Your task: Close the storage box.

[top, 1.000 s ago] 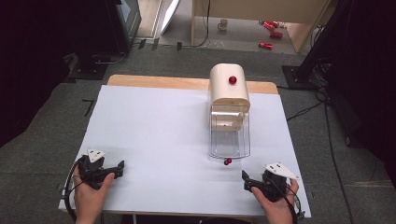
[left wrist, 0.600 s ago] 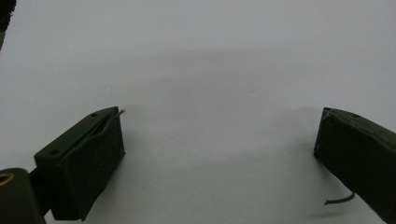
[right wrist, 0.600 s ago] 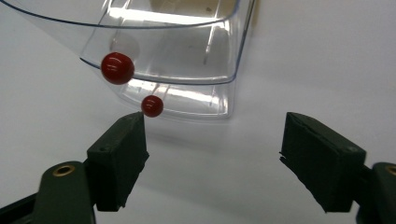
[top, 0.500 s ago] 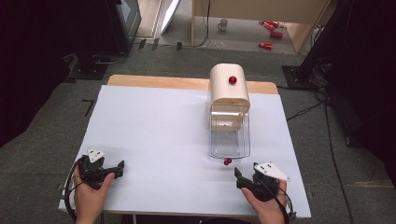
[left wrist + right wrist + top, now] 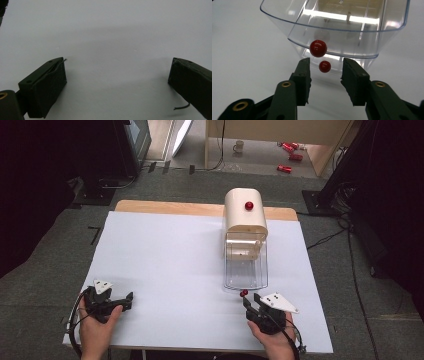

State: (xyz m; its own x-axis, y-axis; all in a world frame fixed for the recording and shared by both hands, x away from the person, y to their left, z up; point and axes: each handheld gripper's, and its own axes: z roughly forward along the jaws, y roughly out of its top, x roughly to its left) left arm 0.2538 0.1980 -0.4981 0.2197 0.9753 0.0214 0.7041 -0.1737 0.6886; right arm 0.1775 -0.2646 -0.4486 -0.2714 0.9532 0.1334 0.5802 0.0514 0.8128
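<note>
The right gripper [image 5: 325, 72] is held with fingers apart just before the small red ball knob [image 5: 318, 48] of the clear plastic drawer [image 5: 245, 270] on the white table [image 5: 165, 265], while the left gripper [image 5: 117, 80] rests spread wide.

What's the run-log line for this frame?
right gripper: open, jaws flanking red knob of clear drawer | left gripper: open, idle on white table

There were two grippers, left [image 5: 129, 299] and right [image 5: 251, 300], one clear drawer [image 5: 245, 270], two red knobs [image 5: 249, 205] [image 5: 244, 293], one white table [image 5: 170, 270].
</note>
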